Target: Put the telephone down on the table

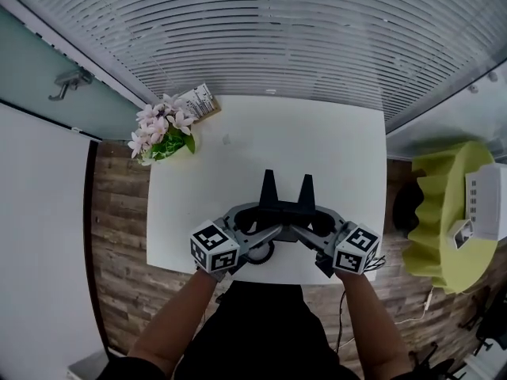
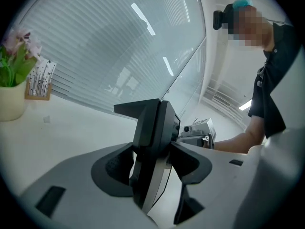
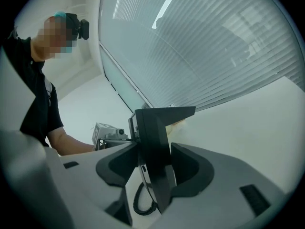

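A black desk telephone [image 1: 285, 204] hangs over the near part of the white table [image 1: 317, 141], gripped from both sides. My left gripper [image 1: 252, 216] holds its left edge and my right gripper [image 1: 315, 218] its right edge. In the left gripper view the telephone [image 2: 152, 128] stands edge-on between the grey pads [image 2: 114, 166], which press on it. The right gripper view shows the same: the telephone [image 3: 152, 132] is clamped between the pads [image 3: 193, 168], with its coiled cord [image 3: 140, 202] dangling below. I cannot tell whether its underside touches the table.
A pot of pink flowers [image 1: 162, 137] and a small card holder [image 1: 198, 101] stand at the table's far left corner. Slatted blinds [image 1: 277, 30] run behind the table. A yellow-green chair [image 1: 444, 220] with a white box stands to the right, on a wooden floor.
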Tool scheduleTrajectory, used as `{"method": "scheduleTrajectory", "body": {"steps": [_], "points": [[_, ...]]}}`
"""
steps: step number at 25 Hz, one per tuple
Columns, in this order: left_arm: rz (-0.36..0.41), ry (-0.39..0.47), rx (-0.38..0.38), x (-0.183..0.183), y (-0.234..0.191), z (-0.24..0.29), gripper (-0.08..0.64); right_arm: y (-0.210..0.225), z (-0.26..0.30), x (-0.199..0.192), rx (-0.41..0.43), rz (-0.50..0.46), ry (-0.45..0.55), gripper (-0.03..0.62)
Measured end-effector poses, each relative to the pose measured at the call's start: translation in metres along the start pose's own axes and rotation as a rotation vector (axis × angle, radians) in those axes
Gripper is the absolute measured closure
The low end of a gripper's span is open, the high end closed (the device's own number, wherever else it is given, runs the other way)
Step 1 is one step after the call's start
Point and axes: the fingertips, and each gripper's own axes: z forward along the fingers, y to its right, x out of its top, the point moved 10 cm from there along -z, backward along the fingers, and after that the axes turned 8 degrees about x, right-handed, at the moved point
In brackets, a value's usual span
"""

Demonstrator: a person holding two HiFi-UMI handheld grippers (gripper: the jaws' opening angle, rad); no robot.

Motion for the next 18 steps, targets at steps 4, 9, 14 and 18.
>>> {"method": "scheduleTrajectory", "body": {"steps": [4,9,14,18], "points": [[-0.019,-0.016,0.014,-0.002,-0.015,0.009,0.324,0.018,0.008,0.0,-0.002,0.027,-0.017,0.37],[-0.047,-0.024,0.031,-0.003,-0.03,0.02,0.324,0.037,0.015,-0.001,-0.002,0.058,-0.015,0.37],[-0.071,-0.033,0.046,-0.003,-0.045,0.027,0.324,0.053,0.023,0.001,-0.009,0.075,-0.019,0.37],[-0.082,-0.046,0.063,-0.005,-0.054,0.033,0.324,0.064,0.029,-0.001,-0.017,0.079,-0.029,0.37]]}}
